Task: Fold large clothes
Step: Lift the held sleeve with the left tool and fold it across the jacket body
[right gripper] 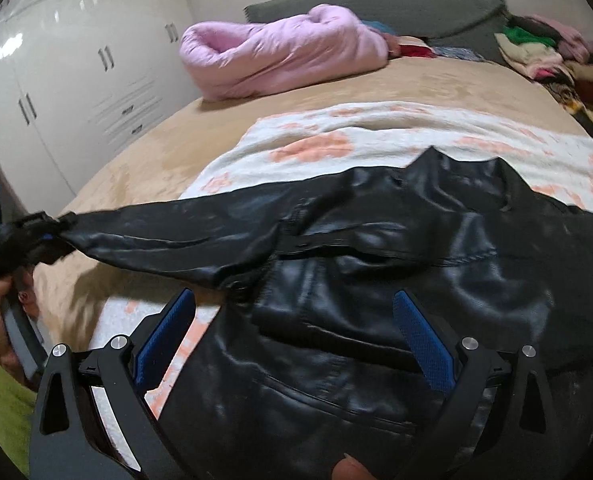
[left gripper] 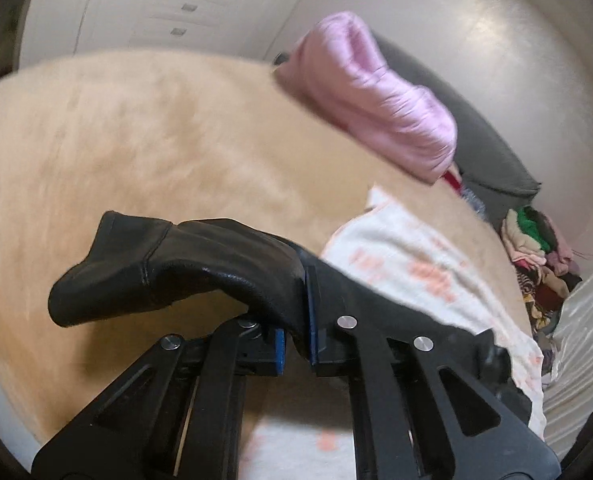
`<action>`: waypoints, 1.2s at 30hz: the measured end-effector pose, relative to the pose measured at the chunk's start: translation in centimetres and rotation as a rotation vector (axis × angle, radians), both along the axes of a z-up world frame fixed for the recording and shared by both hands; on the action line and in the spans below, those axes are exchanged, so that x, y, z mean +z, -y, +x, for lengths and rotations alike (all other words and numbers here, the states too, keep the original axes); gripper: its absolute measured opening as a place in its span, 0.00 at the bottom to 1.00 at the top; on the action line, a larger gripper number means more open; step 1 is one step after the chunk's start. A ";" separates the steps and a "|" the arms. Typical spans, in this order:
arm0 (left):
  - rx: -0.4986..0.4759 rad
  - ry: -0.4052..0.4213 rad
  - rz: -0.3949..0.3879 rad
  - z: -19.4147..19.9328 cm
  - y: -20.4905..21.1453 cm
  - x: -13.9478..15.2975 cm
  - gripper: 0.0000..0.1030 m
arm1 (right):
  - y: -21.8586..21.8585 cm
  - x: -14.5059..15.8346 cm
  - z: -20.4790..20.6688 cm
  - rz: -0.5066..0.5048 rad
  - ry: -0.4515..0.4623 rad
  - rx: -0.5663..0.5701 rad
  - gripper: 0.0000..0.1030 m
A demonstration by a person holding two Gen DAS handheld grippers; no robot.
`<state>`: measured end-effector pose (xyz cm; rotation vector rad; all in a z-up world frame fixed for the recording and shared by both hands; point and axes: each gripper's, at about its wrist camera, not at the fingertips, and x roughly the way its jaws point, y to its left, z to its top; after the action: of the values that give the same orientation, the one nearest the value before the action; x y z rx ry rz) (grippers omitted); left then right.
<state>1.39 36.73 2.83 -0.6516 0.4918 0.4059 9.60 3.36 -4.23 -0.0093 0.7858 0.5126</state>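
A black leather jacket (right gripper: 396, 280) lies spread on a white blanket with orange flowers (right gripper: 336, 136) on the bed. Its left sleeve (right gripper: 168, 224) is stretched out to the left, lifted off the bed. My left gripper (left gripper: 296, 320) is shut on the sleeve's cuff (left gripper: 168, 264), which sticks out past the blue pads. In the right wrist view the left gripper (right gripper: 44, 236) shows at the far left, held by a hand. My right gripper (right gripper: 296, 320) hovers open over the jacket's body, its blue pads (right gripper: 164, 332) wide apart with nothing pressed between them.
A rolled pink quilt (right gripper: 280, 56) lies at the head of the tan bed (right gripper: 156, 148), before a grey headboard (right gripper: 376, 4). A heap of mixed clothes (right gripper: 552, 60) sits at the far right. White wardrobes (right gripper: 76, 64) stand along the left. A green sleeve (right gripper: 0, 392) is at lower left.
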 end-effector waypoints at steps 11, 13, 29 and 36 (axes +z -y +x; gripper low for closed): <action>-0.218 0.115 0.247 6.4 12.0 9.5 0.00 | 10.1 2.9 -0.4 0.097 0.056 -0.171 0.96; -0.316 0.121 0.308 7.8 16.1 10.3 0.00 | 12.1 3.4 -0.4 0.119 0.066 -0.204 0.96; -1.005 -0.081 0.471 13.8 38.1 0.7 0.01 | 28.9 3.6 -1.9 0.330 0.071 -0.541 0.96; -1.157 -0.206 0.543 13.1 42.2 -5.8 0.15 | 32.2 1.9 -2.3 0.378 0.044 -0.607 0.96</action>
<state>14.50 -5.45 -2.98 0.2559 0.8246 -0.4949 7.30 -28.86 -2.28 0.5515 0.5989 0.0746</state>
